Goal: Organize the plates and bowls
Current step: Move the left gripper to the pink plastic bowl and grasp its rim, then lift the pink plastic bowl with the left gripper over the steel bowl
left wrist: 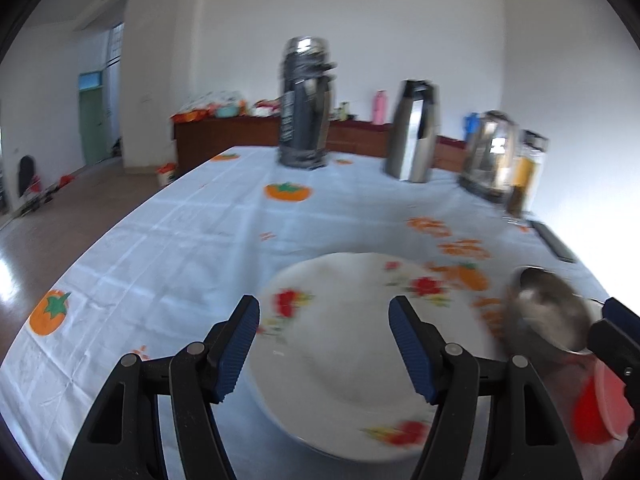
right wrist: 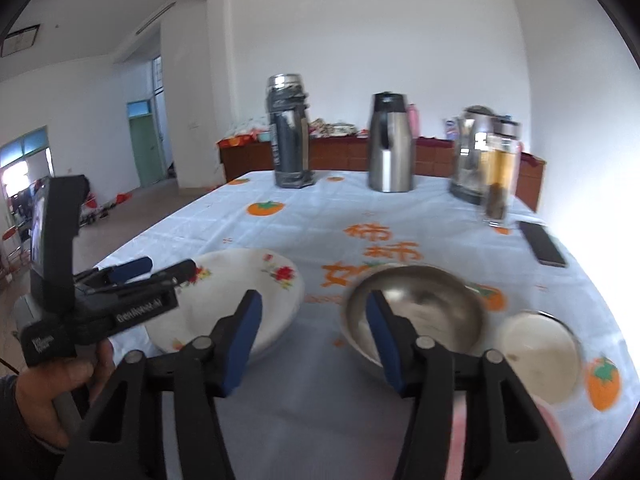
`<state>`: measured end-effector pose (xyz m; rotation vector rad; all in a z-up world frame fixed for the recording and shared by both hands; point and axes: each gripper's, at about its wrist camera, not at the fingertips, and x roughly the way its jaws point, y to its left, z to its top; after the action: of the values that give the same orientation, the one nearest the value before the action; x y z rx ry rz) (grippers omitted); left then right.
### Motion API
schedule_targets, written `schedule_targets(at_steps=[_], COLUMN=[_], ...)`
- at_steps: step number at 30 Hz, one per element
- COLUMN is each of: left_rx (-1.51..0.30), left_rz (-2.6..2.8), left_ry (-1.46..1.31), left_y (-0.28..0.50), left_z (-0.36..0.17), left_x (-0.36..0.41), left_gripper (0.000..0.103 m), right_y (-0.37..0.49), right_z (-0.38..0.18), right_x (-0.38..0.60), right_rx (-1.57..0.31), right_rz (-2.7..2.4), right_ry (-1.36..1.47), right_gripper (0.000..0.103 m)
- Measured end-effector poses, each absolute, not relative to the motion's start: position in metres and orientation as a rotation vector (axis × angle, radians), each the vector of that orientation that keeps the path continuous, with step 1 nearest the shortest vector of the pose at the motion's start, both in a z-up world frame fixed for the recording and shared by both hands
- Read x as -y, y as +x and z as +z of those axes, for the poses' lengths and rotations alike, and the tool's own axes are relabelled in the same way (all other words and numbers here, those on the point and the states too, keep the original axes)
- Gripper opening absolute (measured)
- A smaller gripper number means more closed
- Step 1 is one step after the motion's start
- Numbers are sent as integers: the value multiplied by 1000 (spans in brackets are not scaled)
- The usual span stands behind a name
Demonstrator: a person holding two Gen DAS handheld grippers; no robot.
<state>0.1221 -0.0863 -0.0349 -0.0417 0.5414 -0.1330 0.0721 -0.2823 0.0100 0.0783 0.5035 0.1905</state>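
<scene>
Approach step: left gripper (left wrist: 324,344) spread, empty above floral plate (left wrist: 344,360); right gripper (right wrist: 314,340) spread astride steel bowl (right wrist: 416,316) rim; next, pinch rim, lift to stack.

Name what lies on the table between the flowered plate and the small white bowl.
The steel bowl sits between the flowered plate and the small white bowl; the right wrist view shows it.

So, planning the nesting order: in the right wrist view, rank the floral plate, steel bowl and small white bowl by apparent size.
1. floral plate
2. steel bowl, close behind; nearness could mislead.
3. small white bowl, clearly smallest.
</scene>
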Motion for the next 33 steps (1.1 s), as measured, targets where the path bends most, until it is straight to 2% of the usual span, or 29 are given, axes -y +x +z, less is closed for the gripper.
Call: schedule_targets(at_steps=[8,11,16,21,24,25,28,30,33], left_rx=[-538,-558,-610,-660,-683,-693,-710,-717,-716], left_rz=[-390,-480,-631,-682,-693,-702,-716,-726,-729], left_ry=[38,75,118,147,161,164,176,182,176], left_y=[81,70,56,51,50,50,50,49,49], left_z=[-16,-18,-25,-37,-44,-46,-51,-53,-54], left_x=[162,190,227,246,253,255,261,264,263], left_gripper=[69,69,49,36,34,29,22,14,14], right_y=[17,3,-13,-12,-8,-8,-9,-8,-7], right_z=[4,-1,-10,-23,-31,-32,-32,-33,-35], right_x=[357,383,408,411,412,412,414,414,415], right_rx=[-553,-579,-616,-658,-676,-677,-670,-671,-671], right_rz=[-3,-73,-129,-118,-112,-111,-110,-111,-116], right_ry=[110,134,143,153,165,168,170,165,170], right_gripper=[42,36,31,25,21,20,15,10,10])
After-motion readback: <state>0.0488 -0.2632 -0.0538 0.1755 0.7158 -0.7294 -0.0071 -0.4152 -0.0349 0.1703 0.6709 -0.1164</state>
